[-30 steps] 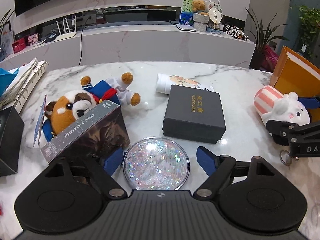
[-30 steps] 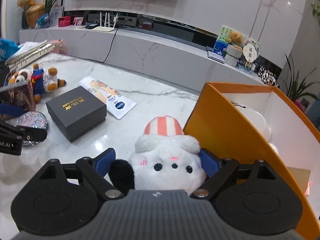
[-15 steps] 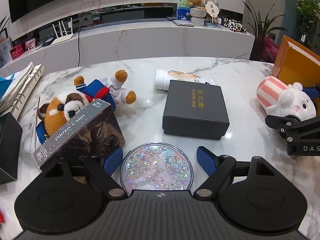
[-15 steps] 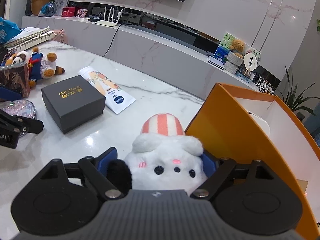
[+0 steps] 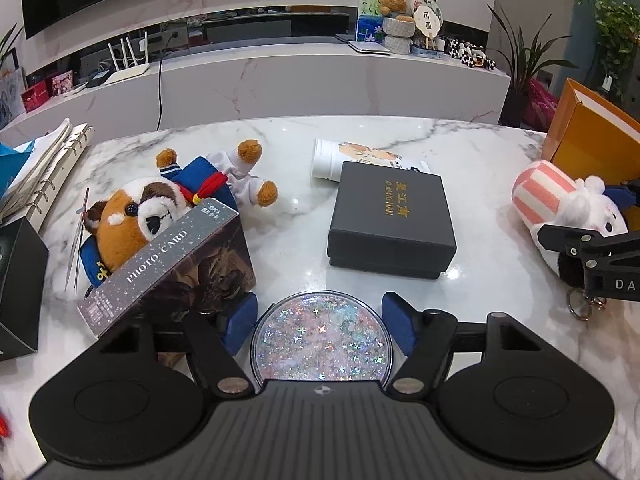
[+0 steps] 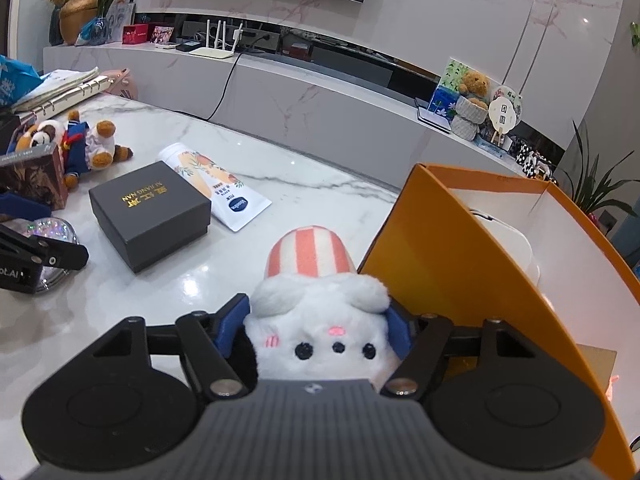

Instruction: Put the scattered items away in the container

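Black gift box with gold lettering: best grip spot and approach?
Take the black gift box across its two opposite side walls, coming from above with a claw. It lies flat on the marble table with its lid up; the tube sits beside its far edge, so use the free sides.

Router (image 5: 127,65), potted plant (image 5: 524,60), teddy bear (image 6: 474,82)

Both tongs same build: matte black linkage arms, silver pivot screws, blue finger pads (image 5: 239,322), ribbed dark-grey housing with a small round logo at its front edge. Left tongs (image 5: 320,320), right tongs (image 6: 316,326). White lettering on the side (partly cut off, unreadable whole).
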Action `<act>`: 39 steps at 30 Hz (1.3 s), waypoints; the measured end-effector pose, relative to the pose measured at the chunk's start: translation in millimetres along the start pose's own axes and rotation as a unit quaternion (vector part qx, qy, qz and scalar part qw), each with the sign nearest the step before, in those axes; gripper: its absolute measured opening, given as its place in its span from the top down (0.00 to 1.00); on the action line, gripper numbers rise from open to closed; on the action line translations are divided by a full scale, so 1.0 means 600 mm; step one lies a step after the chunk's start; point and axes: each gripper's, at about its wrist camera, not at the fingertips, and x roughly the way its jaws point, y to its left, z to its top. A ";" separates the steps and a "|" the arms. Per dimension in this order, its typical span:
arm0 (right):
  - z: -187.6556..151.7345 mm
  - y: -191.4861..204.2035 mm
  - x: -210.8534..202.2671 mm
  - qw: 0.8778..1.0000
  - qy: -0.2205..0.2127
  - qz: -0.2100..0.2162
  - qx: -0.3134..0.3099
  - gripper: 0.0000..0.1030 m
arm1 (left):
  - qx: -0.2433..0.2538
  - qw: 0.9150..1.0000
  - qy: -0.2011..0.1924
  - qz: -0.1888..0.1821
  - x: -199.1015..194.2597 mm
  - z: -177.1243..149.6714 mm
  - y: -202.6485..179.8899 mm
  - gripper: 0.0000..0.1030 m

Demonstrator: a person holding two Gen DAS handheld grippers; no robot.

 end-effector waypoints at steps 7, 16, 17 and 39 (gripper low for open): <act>-0.001 0.000 -0.010 1.000 0.003 0.013 0.007 0.32 | -0.006 1.000 -0.004 -0.006 -0.010 0.003 0.002 0.48; -0.001 -0.002 -0.022 1.000 0.000 0.017 0.015 0.32 | 0.011 1.000 0.012 -0.002 0.003 0.005 -0.003 0.13; -0.002 -0.003 -0.022 1.000 0.000 0.017 0.015 0.32 | 0.011 1.000 0.017 0.003 0.007 0.003 -0.005 0.07; -0.007 -0.001 -0.032 0.999 -0.004 0.034 0.024 0.35 | 0.021 0.999 -0.026 0.002 -0.045 -0.066 -0.007 0.18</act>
